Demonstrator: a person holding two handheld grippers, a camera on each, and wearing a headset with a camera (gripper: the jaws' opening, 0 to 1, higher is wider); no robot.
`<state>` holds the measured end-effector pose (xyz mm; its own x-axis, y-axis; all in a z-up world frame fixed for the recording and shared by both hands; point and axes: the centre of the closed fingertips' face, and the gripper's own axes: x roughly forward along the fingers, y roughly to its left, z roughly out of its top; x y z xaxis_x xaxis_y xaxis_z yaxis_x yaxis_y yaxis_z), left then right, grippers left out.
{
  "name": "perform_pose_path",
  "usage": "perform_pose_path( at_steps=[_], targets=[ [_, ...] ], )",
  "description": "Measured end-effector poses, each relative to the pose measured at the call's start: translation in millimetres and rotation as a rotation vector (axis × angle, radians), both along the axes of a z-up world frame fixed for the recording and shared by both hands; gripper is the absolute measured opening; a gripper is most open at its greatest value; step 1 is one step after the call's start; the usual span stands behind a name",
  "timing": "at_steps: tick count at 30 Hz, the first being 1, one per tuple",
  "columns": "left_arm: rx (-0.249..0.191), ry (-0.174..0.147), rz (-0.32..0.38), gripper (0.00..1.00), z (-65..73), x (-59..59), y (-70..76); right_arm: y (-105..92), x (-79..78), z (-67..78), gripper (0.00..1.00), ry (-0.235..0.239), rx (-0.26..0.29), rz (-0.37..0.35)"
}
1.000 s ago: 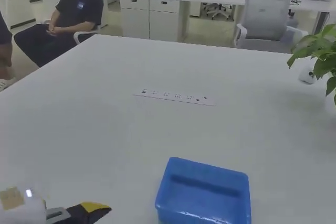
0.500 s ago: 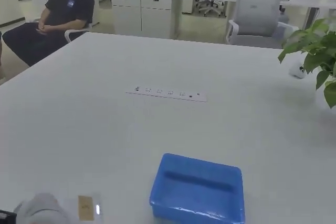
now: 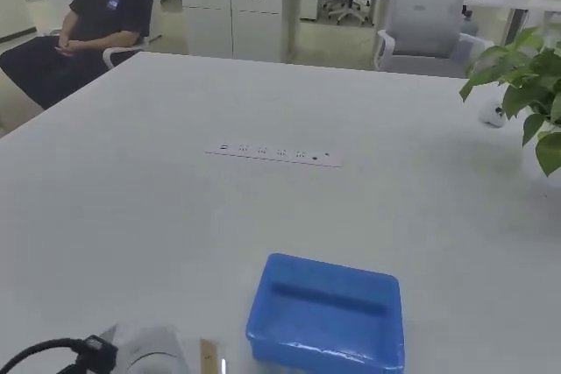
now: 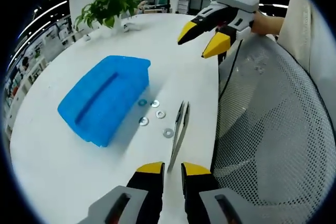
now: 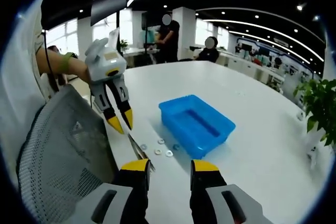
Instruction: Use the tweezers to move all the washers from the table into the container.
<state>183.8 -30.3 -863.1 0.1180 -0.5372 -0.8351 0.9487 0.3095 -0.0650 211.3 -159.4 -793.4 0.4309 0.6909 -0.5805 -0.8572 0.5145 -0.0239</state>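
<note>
Several small metal washers (image 4: 155, 117) lie on the white table beside the blue container (image 4: 102, 98), close to the near edge. Metal tweezers (image 4: 178, 135) lie flat just right of them. My left gripper (image 4: 173, 170) hovers over the tweezers' near end, its jaws narrowly apart and holding nothing. In the right gripper view the left gripper (image 5: 122, 124) points down above the tweezers (image 5: 139, 153) and washers (image 5: 160, 150). My right gripper (image 5: 171, 166) is open and empty, held back from the container (image 5: 197, 123). The container (image 3: 326, 311) looks empty.
A grey mesh chair back (image 4: 262, 129) stands against the table edge next to both grippers. A power strip (image 3: 273, 154) lies mid-table. A potted plant (image 3: 526, 85) sits at the right. A person sits on a chair (image 3: 131, 41) at the far left.
The head camera has shifted a little. At the bottom left of the head view, the gripper's yellow tip has gone out of frame; now a pale housing and a black cable show.
</note>
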Motion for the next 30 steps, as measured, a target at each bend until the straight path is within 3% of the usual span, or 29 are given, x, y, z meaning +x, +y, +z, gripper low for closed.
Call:
perform_pose_path(
  at_steps=[3,7,11,14,16,18,20,25,26,27,30],
  targets=[
    [0.030,-0.018,-0.033,0.08,-4.0,3.8,0.1,-1.1,0.8,-0.3,0.27,-0.003,-0.004,-0.004],
    [0.042,-0.002,-0.071,0.06,-6.4,3.2,-2.8,-3.9,2.4,-0.7,0.26,-0.018,-0.022,-0.009],
    [0.087,-0.004,-0.112,0.03,-11.5,2.4,-0.8,-4.0,2.7,-1.1,0.26,-0.019,-0.025,-0.006],
    [0.114,-0.026,-0.140,0.02,-13.4,3.7,0.2,-4.1,2.5,-1.8,0.26,-0.018,-0.028,-0.004],
    [0.152,-0.069,-0.180,0.02,-16.0,6.6,2.8,-4.9,3.1,-1.9,0.25,-0.021,-0.032,-0.007],
    [0.175,-0.068,-0.206,0.00,-18.4,3.6,3.2,-5.9,3.5,-2.3,0.25,-0.020,-0.034,-0.011],
    [0.179,-0.085,-0.222,0.00,-18.4,3.8,1.5,-6.7,4.3,-2.0,0.25,-0.021,-0.033,-0.016],
    [0.188,-0.090,-0.240,0.00,-19.1,4.9,1.8,-6.2,3.4,-2.9,0.24,-0.020,-0.040,-0.009],
    [0.185,-0.085,-0.245,0.00,-18.8,3.9,1.7,-5.9,3.1,-3.0,0.24,-0.021,-0.041,-0.007],
    [0.140,-0.050,-0.243,0.00,-16.1,-1.9,-3.3,-5.5,2.6,-3.2,0.24,-0.022,-0.044,-0.002],
    [0.142,-0.086,-0.260,0.00,-10.0,-0.2,-2.5,-5.3,1.8,-3.3,0.24,-0.024,-0.048,0.005]
  ],
)
